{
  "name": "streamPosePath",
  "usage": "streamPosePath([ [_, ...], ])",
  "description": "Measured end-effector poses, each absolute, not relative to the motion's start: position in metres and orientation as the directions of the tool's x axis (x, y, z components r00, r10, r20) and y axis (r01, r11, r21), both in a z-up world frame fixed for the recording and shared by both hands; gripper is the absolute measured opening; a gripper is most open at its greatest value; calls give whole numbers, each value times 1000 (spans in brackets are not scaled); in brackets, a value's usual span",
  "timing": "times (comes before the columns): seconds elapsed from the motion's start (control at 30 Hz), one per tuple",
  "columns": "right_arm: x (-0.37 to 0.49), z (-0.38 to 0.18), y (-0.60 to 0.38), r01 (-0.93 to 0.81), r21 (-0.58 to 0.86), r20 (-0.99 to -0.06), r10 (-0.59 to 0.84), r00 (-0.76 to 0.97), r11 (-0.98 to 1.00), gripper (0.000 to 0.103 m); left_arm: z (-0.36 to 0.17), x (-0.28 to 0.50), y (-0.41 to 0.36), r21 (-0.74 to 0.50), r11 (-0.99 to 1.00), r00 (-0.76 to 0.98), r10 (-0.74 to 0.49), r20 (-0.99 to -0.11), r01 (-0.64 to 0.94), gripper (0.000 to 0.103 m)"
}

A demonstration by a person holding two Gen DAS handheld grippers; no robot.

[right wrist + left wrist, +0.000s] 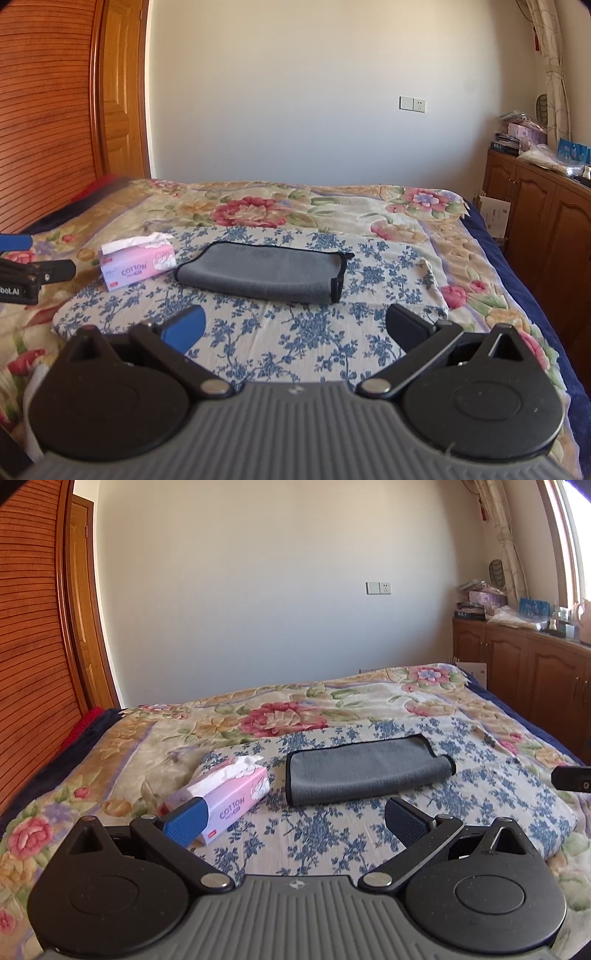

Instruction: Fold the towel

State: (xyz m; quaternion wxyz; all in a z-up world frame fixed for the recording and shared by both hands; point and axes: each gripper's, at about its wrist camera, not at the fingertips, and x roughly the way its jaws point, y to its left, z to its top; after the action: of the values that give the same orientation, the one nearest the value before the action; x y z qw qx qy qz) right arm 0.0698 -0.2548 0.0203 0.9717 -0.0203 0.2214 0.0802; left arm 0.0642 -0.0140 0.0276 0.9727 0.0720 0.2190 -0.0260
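Towel: we see the grey towel point(365, 770) with black edging lying folded into a long flat band on the blue-flowered cloth point(306, 834), its folded end rolled over on the right side
Bed: the blue-flowered cloth is spread over a floral bedspread point(280, 712) that covers the bed
Tissue box: a pink tissue box point(229, 795) marked COTTON sits just beside the towel's left end, apart from it, with white tissue sticking out of the top
Left gripper: our left gripper point(295, 821) hangs above the cloth, nearer to us than the towel, jaws spread wide with nothing between them; its blue left pad overlaps the tissue box in the left wrist view
Right gripper: our right gripper point(295, 326) is likewise wide apart and holds nothing, hovering over the cloth on the near side of the towel
Each in the other's view: the left gripper shows at the left edge of the right wrist view, and a dark piece of the right one at the right edge of the left wrist view
Room: a plain wall with a switch plate point(412, 103), a wooden door point(122, 92) at left, wooden cabinets point(535, 206) at right with clutter on top
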Motion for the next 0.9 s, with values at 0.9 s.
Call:
streamPosePath([
  [0.9,50,6,-251,-139,-9,-440,121,890,990,103,-9,32,6,115,991,901,-13,-435,70,103],
])
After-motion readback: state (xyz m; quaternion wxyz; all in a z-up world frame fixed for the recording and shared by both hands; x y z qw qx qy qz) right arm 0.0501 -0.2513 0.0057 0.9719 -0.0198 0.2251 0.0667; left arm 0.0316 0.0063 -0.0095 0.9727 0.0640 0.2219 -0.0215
